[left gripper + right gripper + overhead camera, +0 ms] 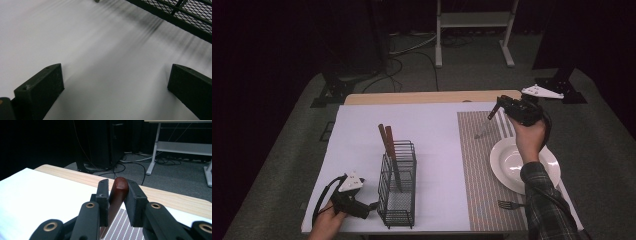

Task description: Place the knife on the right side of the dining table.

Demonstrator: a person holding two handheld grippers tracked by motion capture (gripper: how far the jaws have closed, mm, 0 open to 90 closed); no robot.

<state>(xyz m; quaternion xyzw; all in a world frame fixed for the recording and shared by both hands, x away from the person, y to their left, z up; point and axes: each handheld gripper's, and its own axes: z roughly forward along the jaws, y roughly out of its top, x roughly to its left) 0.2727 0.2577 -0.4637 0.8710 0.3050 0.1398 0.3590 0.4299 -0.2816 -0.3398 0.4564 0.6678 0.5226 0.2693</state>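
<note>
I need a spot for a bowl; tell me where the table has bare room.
Widest free patch: the white sheet left of the wire caddy. Also free: the far strip between the caddy and the striped placemat. Crowded: the placemat's right side, with the white plate, fork, and the right gripper holding a knife above it.

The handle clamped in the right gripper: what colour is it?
Reddish-brown handle, seen best in the right gripper view.

At the lower left of the high view, the left hand (326, 223) holds the left claw (373, 205) low, its jaws wide apart. At the upper right, the right claw (496, 107) is raised, its jaws closed on a red-brown handle (119, 192).
</note>
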